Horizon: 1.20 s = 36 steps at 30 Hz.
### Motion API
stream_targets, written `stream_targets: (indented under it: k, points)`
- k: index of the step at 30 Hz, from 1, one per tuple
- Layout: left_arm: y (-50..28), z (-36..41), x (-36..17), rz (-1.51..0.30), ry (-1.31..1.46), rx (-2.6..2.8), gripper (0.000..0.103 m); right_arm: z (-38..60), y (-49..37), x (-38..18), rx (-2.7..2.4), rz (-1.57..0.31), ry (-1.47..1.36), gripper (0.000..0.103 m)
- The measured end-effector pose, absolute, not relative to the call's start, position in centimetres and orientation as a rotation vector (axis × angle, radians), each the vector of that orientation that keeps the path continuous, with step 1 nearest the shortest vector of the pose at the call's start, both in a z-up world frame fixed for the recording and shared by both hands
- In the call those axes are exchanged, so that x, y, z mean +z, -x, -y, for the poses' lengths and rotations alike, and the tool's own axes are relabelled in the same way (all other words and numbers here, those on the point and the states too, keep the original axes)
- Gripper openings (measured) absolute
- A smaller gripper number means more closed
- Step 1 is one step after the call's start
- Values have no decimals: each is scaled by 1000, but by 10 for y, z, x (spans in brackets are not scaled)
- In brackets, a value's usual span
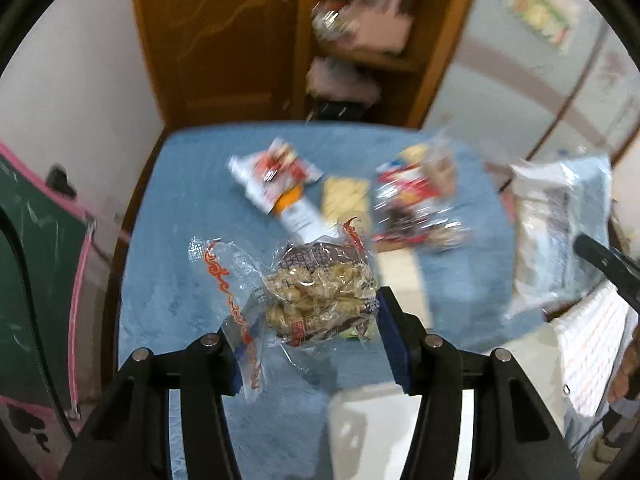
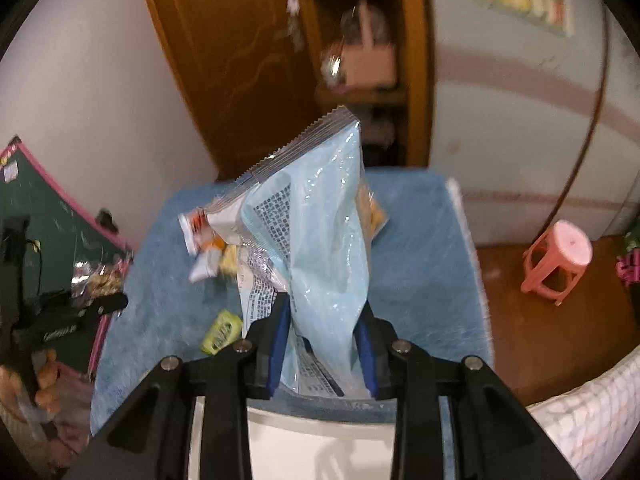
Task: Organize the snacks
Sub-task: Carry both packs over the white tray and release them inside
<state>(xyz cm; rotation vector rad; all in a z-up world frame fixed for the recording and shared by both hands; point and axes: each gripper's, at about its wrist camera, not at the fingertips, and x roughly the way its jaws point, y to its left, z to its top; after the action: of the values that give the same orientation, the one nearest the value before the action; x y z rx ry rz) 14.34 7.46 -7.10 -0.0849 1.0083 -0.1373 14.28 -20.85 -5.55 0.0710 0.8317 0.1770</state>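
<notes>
Jaws clamping: left gripper (image 1: 310, 344) pinching peanut packet (image 1: 320, 296), right gripper (image 2: 322, 344) squeezing blue bag (image 2: 320, 240), lifting both off blue cloth (image 1: 180, 240) for sorting.

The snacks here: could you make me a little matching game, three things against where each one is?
Things:
1. clear bag of nuts
2. light blue packet
3. small green packet

Places:
A. lying on the blue cloth
B. held in the left gripper
C. held in the right gripper

Pairs: 1-B, 2-C, 3-A
</notes>
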Motion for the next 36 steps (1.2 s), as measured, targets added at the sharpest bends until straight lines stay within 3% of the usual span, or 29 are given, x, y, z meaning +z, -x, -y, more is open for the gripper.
stream_targets:
  k: [4,10,29,35,36]
  points:
    - [-105,-58,-31,-940,65,-219,53,206,-93,-21,195,-713,-105,31]
    - [-53,-29,-21,-927,32,-310,53,193,-25,-12,264,-665,-85,32]
    - [0,-2,-112,-1105,-114,-307,54,181,28,-97,214,-920,-10,34]
    - [-2,-3,-120,-1128,-123,-309,54,175,27,-118,207,-1014,12,45]
    - [-3,-3,-121,-1130,-119,-308,62,175,28,-120,207,-1018,20,47]
